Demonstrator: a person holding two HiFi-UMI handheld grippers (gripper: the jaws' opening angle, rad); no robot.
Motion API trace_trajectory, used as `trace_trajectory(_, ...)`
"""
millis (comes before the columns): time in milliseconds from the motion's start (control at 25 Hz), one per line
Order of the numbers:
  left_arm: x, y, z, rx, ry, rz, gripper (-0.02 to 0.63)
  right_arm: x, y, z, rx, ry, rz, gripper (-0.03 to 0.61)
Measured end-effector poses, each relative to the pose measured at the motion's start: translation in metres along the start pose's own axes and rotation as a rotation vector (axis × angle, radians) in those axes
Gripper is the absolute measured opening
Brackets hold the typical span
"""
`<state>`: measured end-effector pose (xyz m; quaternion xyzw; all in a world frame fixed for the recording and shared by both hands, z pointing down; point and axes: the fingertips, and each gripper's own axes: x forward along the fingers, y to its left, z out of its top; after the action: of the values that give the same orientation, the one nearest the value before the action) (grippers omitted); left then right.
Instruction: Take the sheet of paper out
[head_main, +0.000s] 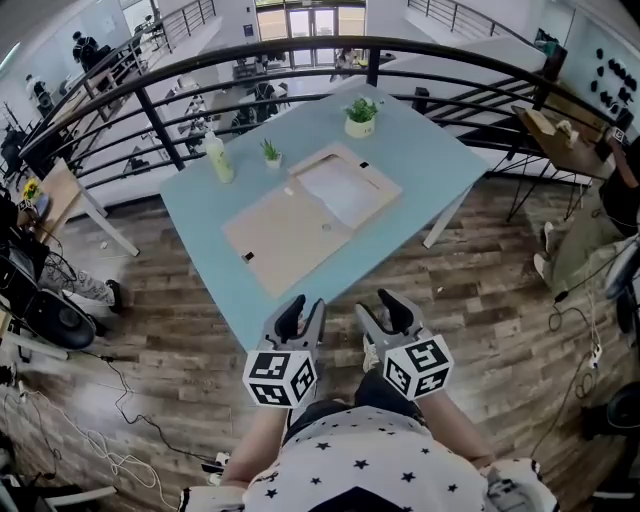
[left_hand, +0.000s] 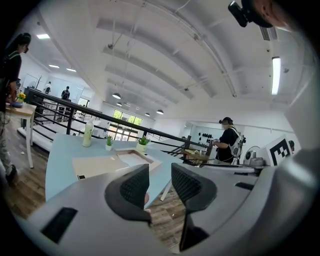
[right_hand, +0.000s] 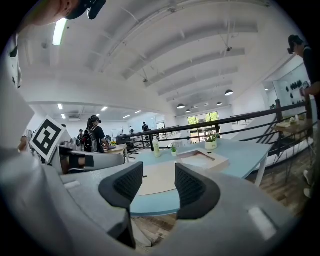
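Paper, the sheet of paper (head_main: 342, 188) I am after, lies flat in the recessed half of an open shallow box (head_main: 372, 168) on the blue tabletop (head_main: 430, 150). The box's lid (head_main: 285, 238) is folded out flat on the box's near-left side, so box and lid together run on a diagonal from near-left to far-right, with the sheet at the far end. Both my tools hang off the box's near side, short of the tabletop's near corner and well apart from the sheet. The left gripper (head_main: 300, 312) and right gripper (head_main: 385, 305) sit side by side, each with its jaws spread wide and nothing between them. I judge the two about equally far from the sheet, the right perhaps a shade nearer. To reach it I must pass over the lid, which is flat and blocks nothing. Left of the box stand a bottle (head_main: 218, 158) and a small plant (head_main: 271, 152); behind it is a larger plant (head_main: 360, 117), then the railing (head_main: 300, 48). None is in my path.
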<state>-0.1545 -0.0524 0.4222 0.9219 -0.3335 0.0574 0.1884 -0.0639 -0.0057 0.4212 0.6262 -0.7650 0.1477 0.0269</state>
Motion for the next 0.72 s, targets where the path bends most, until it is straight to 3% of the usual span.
trace_trajectory(720, 0.154, 0.03, 0.057, -0.033, -0.033, 0.095, 0.132, 0.114, -0.12, 0.072, -0.094, -0.001, 0.089, 0.184)
